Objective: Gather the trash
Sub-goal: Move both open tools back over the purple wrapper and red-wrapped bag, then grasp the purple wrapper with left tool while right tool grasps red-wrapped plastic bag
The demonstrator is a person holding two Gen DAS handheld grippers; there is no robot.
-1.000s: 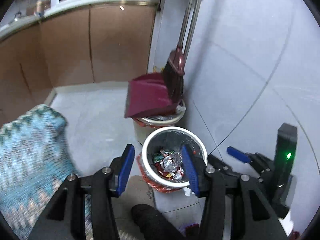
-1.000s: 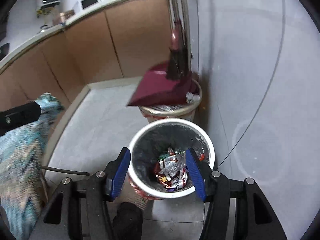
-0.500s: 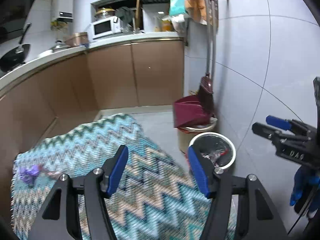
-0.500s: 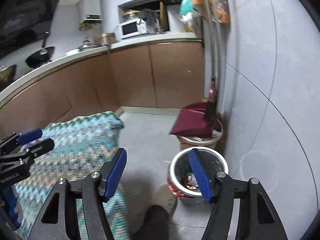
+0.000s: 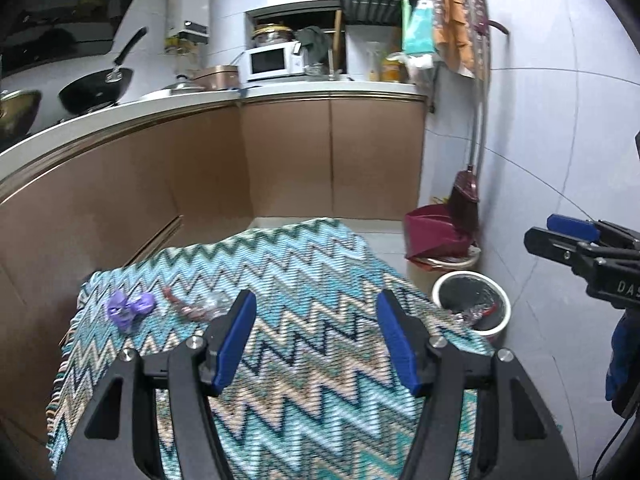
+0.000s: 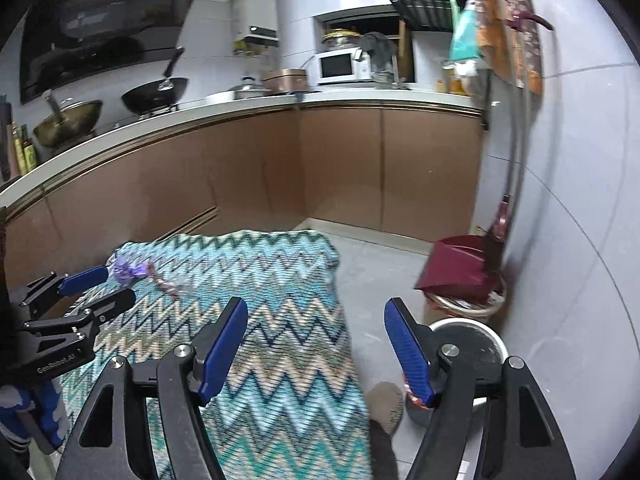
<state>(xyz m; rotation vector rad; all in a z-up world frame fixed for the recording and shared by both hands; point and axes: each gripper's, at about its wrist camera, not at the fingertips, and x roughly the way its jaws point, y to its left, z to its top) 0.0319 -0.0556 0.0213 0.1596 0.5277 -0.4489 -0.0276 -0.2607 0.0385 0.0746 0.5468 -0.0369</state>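
- I see the kitchen counter [image 5: 320,92] running along the far wall, brown cabinet fronts beneath it, with a microwave [image 5: 272,62] at its far end and a black wok [image 5: 94,90] to the left.
- The table under the zigzag cloth [image 5: 304,320] fills the near middle; I cannot tell what the surface beneath is.
- The white bin [image 5: 472,304] stands on the floor just right of the cloth's edge, by the tiled wall; wrappers lie inside it.
- A maroon dustpan [image 5: 434,234] sits on a second bin just beyond it, a broom [image 5: 466,196] leaning against the wall there.
- My left claw [image 5: 314,330] hangs released over the cloth, nothing between its blue pads; its jaws have just been opening.
- My right claw [image 6: 316,340] is likewise released and empty, near the cloth's right edge with the white bin under its right finger; its jaws have just been opening further.
- Trash left on the cloth, far left corner: a crumpled purple wrapper [image 5: 130,308] and just right of it a clear wrapper with red print [image 5: 196,306], well apart from both claws.
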